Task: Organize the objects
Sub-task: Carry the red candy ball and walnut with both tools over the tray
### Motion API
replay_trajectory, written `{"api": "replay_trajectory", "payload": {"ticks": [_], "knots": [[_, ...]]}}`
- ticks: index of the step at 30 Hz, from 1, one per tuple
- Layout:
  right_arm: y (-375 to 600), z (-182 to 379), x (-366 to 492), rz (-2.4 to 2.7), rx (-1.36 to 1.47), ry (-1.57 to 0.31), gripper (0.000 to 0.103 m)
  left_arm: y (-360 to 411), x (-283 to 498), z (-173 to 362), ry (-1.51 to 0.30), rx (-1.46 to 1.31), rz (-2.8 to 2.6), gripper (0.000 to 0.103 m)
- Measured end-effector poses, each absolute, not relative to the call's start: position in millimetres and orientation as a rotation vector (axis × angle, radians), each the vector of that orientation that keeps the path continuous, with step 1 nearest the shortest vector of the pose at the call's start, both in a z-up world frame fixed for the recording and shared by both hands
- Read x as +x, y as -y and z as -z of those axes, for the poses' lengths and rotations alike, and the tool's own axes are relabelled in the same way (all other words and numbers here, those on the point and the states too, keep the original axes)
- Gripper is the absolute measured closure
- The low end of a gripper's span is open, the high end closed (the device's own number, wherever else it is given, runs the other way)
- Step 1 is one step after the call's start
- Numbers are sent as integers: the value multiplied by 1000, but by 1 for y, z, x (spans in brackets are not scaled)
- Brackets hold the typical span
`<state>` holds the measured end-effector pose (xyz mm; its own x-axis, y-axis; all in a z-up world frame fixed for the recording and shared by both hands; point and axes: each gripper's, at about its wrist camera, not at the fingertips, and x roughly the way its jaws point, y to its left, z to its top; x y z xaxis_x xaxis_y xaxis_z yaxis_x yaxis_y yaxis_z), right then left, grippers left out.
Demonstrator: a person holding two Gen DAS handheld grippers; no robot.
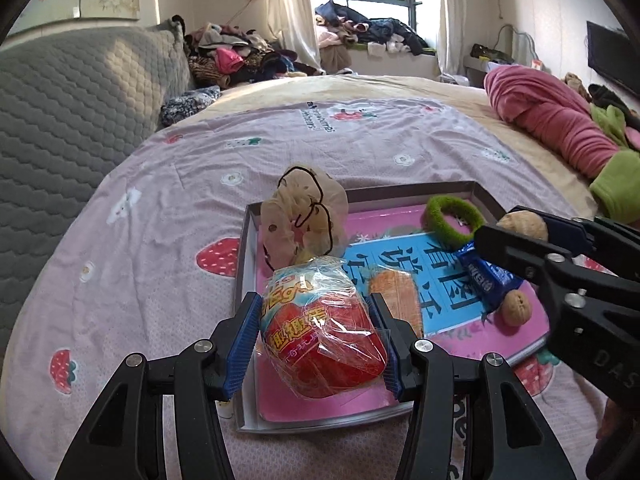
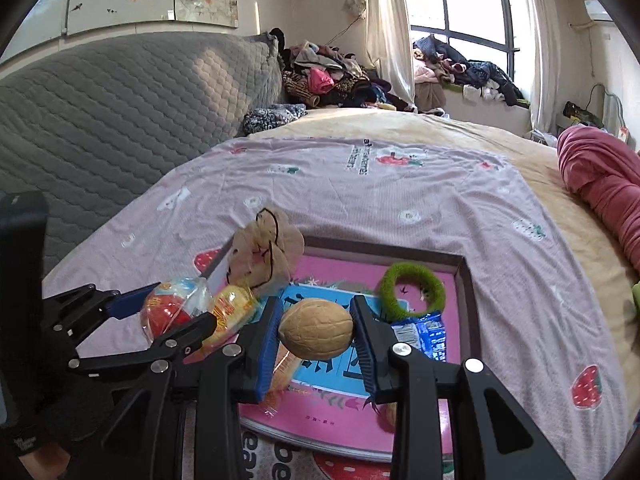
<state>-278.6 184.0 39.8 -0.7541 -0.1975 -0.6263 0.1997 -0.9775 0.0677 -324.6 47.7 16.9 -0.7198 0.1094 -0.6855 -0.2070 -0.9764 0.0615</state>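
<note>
The shallow box (image 1: 486, 200) lay on the strawberry sheet (image 1: 160, 208), holding a scrunchie (image 1: 304, 216), green ring (image 1: 452, 216), blue packet (image 1: 488, 280) and walnut (image 1: 516, 307). Above it, the left gripper (image 1: 316, 332) clamped a red snack pack (image 1: 324, 332); the right gripper (image 2: 316, 334) clamped another walnut (image 2: 316, 328).

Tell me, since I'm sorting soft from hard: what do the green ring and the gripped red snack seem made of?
Green ring: fuzzy, matte surface, likely plush or flocked fabric. Red snack: glossy, crinkled clear plastic wrap over a red and blue printed shell; contents unclear.
</note>
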Motion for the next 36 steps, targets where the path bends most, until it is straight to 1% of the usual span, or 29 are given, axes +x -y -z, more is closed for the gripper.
{"api": "replay_trajectory", "payload": {"ticks": [4, 10, 21, 26, 36], "knots": [[-187, -30, -279, 2761, 1007, -11, 68, -48, -325, -13, -196, -1080, -2758, 48], [-190, -28, -279, 2755, 1000, -3, 68, -40, -328, -8, -143, -1084, -2768, 48], [-182, -17, -283, 2751, 1031, -40, 68, -38, -334, 6, -125, -1103, -2751, 48], [-182, -5, -289, 2735, 1083, -51, 68, -39, -336, 12, -127, -1109, -2742, 48], [-182, -5, -288, 2743, 1085, -65, 68, -43, -335, 14, -142, -1099, -2732, 48]]}}
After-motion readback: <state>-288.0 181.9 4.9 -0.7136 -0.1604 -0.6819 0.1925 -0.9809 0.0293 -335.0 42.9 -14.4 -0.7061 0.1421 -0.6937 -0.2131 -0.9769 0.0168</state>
